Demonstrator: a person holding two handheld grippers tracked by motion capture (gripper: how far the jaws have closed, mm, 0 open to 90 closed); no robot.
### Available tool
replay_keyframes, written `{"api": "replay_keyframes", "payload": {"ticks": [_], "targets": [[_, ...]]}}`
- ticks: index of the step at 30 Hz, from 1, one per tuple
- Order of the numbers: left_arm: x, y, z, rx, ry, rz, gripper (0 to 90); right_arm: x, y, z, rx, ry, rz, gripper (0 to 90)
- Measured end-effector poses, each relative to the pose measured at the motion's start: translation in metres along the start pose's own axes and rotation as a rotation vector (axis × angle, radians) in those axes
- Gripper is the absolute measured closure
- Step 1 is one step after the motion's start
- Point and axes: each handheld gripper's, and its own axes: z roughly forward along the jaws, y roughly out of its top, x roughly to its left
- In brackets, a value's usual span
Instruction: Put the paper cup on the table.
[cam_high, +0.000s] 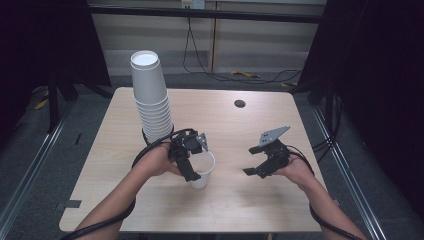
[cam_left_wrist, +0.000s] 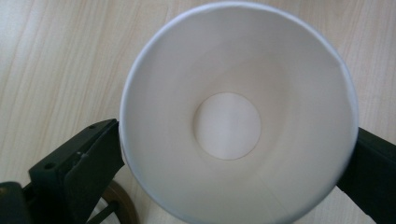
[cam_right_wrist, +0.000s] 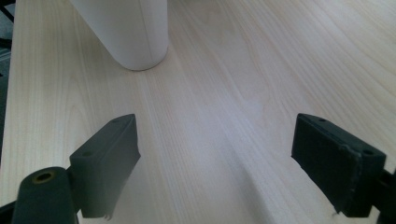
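A single white paper cup (cam_high: 202, 167) stands upright on the wooden table (cam_high: 240, 205), mouth up. My left gripper (cam_high: 192, 172) reaches down over it, jaws spread to either side of the rim. In the left gripper view the empty cup (cam_left_wrist: 238, 116) sits between the two black jaws of the left gripper (cam_left_wrist: 238, 144), which lie beside its wall without squeezing it. My right gripper (cam_high: 251, 160) hovers open over bare table to the right of the cup. The right gripper (cam_right_wrist: 217, 144) holds nothing, and the cup's base (cam_right_wrist: 128, 32) stands ahead of it.
A tall stack of upturned white paper cups (cam_high: 151, 95) stands just behind the left hand. A small dark round hole (cam_high: 239, 103) marks the far side of the table. Cables trail from both grippers and across the floor behind.
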Motion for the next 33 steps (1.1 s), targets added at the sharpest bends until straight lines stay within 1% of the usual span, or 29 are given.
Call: {"api": "replay_keyframes", "payload": {"ticks": [3,4,6,9,10,13,16,17,18,20,21,23,24,25,26,27,28,29,30,32,33], "targets": [[-0.001,-0.003,0.002,-0.009,-0.004,-0.012,0.0,0.001,0.0,0.001,-0.002,0.0,-0.002,14.5],[-0.001,-0.004,0.002,-0.013,-0.002,-0.007,0.0,0.001,0.0,0.001,-0.005,0.002,0.0,14.5],[-0.001,-0.008,0.002,-0.026,-0.011,-0.023,0.0,0.001,-0.001,0.001,-0.007,-0.003,0.001,14.5],[-0.001,-0.011,0.002,-0.033,-0.013,-0.025,0.0,0.001,-0.002,0.001,-0.008,-0.002,0.0,14.5],[-0.002,-0.016,0.001,-0.044,-0.011,-0.038,0.0,0.002,-0.003,0.0,-0.013,-0.001,0.002,14.5],[-0.002,-0.02,0.0,-0.059,-0.011,-0.048,0.0,0.003,-0.004,0.0,-0.014,-0.003,0.004,14.5],[-0.002,-0.029,-0.003,-0.089,-0.012,-0.07,0.0,0.003,-0.005,0.0,-0.019,0.002,0.008,14.5],[-0.002,-0.029,-0.003,-0.089,-0.012,-0.07,0.0,0.003,-0.006,0.0,-0.02,0.002,0.008,14.5],[-0.002,-0.033,-0.005,-0.101,-0.013,-0.061,0.0,0.004,-0.007,0.0,-0.02,0.003,0.009,14.5],[-0.003,-0.039,-0.006,-0.116,-0.013,-0.082,0.0,0.004,-0.009,-0.001,-0.018,0.001,0.011,14.5],[-0.003,-0.042,-0.006,-0.12,-0.013,-0.079,0.0,0.004,-0.01,-0.001,-0.019,-0.003,0.011,14.5],[-0.003,-0.048,-0.007,-0.132,-0.011,-0.098,0.0,0.003,-0.013,-0.002,-0.028,0.001,0.02,14.4],[-0.003,-0.048,-0.007,-0.132,-0.011,-0.098,0.0,0.003,-0.014,-0.002,-0.03,-0.004,0.023,14.5],[-0.003,-0.053,-0.007,-0.142,0.001,-0.103,0.0,0.003,-0.016,-0.002,-0.033,-0.002,0.024,14.4],[-0.003,-0.056,-0.008,-0.14,0.001,-0.104,0.0,0.004,-0.017,-0.003,-0.032,-0.004,0.027,14.4],[-0.004,-0.059,-0.008,-0.152,-0.002,-0.116,0.0,0.004,-0.018,-0.003,-0.031,-0.011,0.028,14.4],[-0.004,-0.061,-0.008,-0.154,-0.001,-0.116,0.2,0.004,-0.02,-0.004,-0.032,-0.011,0.027,14.4],[-0.004,-0.061,-0.008,-0.154,-0.001,-0.116,0.6,0.004,-0.021,-0.004,-0.032,-0.013,0.028,14.5],[-0.005,-0.066,-0.008,-0.154,0.009,-0.119,1.4,0.004,-0.022,-0.005,-0.033,-0.015,0.029,14.5],[-0.005,-0.071,-0.009,-0.166,0.008,-0.133,2.3,0.004,-0.025,-0.006,-0.034,-0.016,0.035,14.5],[-0.005,-0.071,-0.009,-0.166,0.008,-0.133,3.1,0.004,-0.026,-0.006,-0.032,-0.024,0.036,14.5]]}}
